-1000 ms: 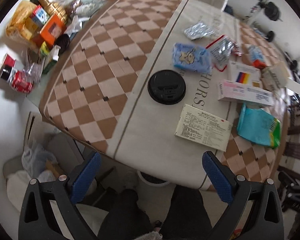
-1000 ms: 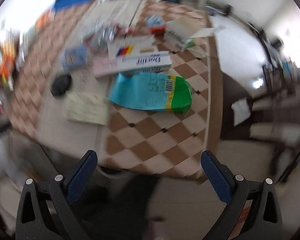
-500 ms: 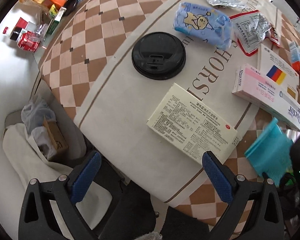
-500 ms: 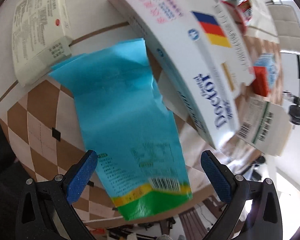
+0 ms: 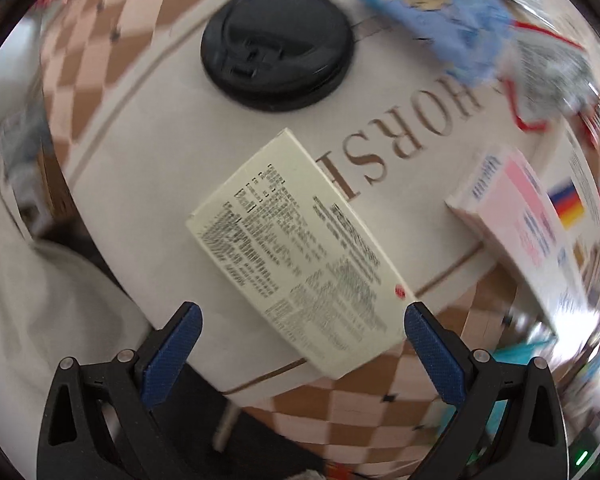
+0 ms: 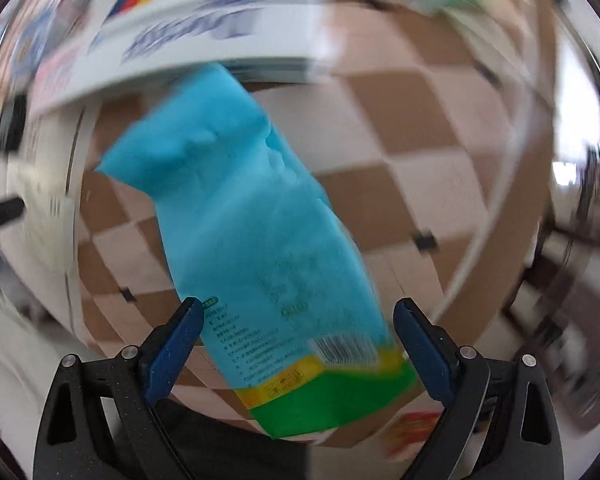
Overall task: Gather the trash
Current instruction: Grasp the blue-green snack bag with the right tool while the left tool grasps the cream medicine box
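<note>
With both pairs of fingers spread wide, the left gripper [image 5: 300, 344] straddling the flat cream printed carton [image 5: 300, 248] at the table edge and the right gripper [image 6: 296, 340] flanking the crinkled blue-and-green plastic pouch [image 6: 260, 248] (hanging past the rim), a clumsy closing could likely nudge either onto the floor.

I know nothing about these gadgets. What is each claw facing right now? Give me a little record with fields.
surface: table with checkered cloth
left gripper: open, holding nothing
in front of left gripper: cream printed box, lying flat, its near end between the fingers
beyond it: black cup lid
right gripper: open, holding nothing
in front of right gripper: blue and green bag, lying flat, green end between the fingers
behind the bag: white box with blue lettering
image quality: both views blurred
</note>
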